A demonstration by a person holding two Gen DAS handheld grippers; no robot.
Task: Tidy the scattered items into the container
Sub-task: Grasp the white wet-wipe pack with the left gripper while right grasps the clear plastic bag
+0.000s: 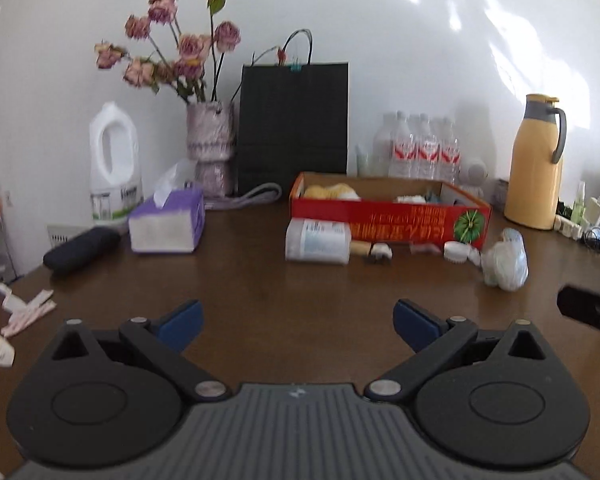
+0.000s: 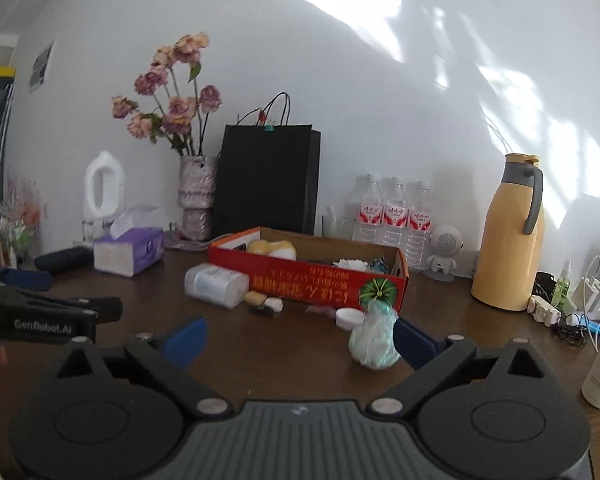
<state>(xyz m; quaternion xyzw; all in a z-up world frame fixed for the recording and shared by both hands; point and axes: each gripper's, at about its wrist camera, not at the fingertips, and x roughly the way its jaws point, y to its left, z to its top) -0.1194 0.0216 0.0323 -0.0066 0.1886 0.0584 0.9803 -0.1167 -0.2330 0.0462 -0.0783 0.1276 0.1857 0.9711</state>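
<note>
Crinkled pale-green and white plastic, a knotted bag bundle [image 2: 374, 336], lies on the dark brown wooden counter [image 2: 260, 344] just ahead of our right gripper [image 2: 300, 334], off toward its right-hand blue finger and looking nearly level with that pad. From the left gripper [image 1: 298, 322] the same bundle [image 1: 505, 266] sits well off to the right and further ahead, so we judge the right hand the nearer one. The bundle stands taller than it is wide, its long axis roughly upright with the knotted end up, leaning slightly.

Both pairs of jaws stand spread wide with nothing between them.

The red shallow cardboard box [image 2: 320, 284], open-topped, lies just behind the bundle, its long side running across our view. Along its front wall lie the other strays: a white cylindrical plastic jar [image 2: 216, 284] on its side, long axis parallel to the box and its end toward the left; a small white round cap [image 2: 349, 317] close beside the bundle; and a few small pale pieces between them, too blurred to name.

We judge a shift rightward would centre the bundle.
</note>
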